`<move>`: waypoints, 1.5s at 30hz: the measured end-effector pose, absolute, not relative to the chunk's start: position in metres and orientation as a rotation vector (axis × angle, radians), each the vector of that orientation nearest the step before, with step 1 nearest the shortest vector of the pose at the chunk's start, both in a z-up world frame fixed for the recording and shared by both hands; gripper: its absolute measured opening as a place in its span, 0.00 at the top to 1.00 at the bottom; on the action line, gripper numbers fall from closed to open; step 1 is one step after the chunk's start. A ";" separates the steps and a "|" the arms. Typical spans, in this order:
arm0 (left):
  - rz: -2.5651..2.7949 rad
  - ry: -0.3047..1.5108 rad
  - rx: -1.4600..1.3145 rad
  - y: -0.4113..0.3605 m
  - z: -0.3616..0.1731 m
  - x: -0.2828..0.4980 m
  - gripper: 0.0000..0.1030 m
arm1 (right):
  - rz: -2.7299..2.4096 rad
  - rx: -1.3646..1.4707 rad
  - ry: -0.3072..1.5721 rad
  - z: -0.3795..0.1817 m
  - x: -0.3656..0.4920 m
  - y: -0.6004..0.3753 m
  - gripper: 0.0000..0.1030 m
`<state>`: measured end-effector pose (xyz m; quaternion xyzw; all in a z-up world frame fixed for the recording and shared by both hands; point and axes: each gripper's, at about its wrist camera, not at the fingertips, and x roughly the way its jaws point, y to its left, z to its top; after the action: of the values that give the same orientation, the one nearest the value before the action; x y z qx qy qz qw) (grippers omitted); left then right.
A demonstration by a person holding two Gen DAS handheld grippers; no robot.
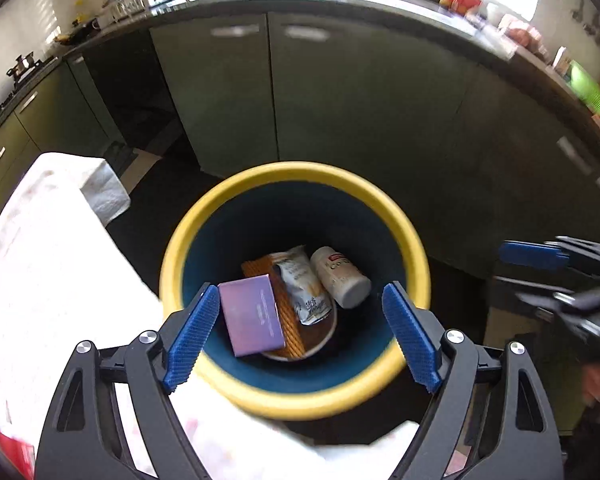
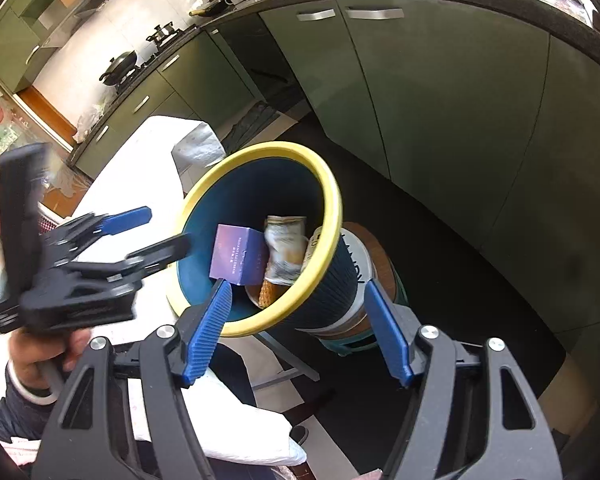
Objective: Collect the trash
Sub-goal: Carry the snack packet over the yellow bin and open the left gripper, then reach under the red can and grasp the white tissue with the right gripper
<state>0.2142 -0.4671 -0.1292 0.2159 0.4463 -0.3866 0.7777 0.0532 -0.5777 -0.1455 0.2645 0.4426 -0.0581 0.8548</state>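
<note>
The left gripper [image 1: 302, 332] hangs over the bin [image 1: 416, 248], jaws spread wide with nothing pressed between its ribbed blue pads [image 1: 190, 338]. The purple box [image 1: 252, 316] sits inside among the other trash, so it looks released. The right gripper [image 2: 300, 330] is spread too, holding nothing (the bin merely shows between its fingers).

Trouble ahead? The bin seems perched on a round stool [image 2: 382, 270] right beside the white-clothed table [image 1: 40, 264], so a careless pull back could clip that yellow rim and tip it. The 2 grippers are also close, and could knock together.

Materials now: the box is flat, matte cardboard with crisp corners; the foil wrapper [image 1: 304, 284] is crinkled and shiny; the white bottle [image 1: 342, 278] is a smooth cylinder lying on its side; a ridged orange piece [image 1: 288, 316] lies beneath.
</note>
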 end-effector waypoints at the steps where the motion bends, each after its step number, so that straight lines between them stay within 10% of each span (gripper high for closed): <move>1: -0.835 0.947 0.446 -0.454 -0.119 0.208 0.13 | -0.116 0.550 0.934 -0.145 0.055 -0.575 0.36; 11: -0.766 0.809 0.343 -0.287 -0.052 0.149 0.05 | -0.002 0.432 0.986 -0.132 0.092 -0.506 0.35; 32: -0.345 0.805 0.142 -0.013 -0.081 0.109 0.05 | 0.517 0.048 1.093 -0.111 0.184 -0.222 0.34; 45: -0.317 0.836 0.090 0.009 -0.097 0.110 0.05 | 0.559 -0.062 1.157 -0.146 0.211 -0.159 0.62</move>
<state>0.1097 0.0085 -0.0975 0.0437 0.4039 -0.1535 0.9008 0.2114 -0.1592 -0.1457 -0.0289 0.5392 0.2607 0.8003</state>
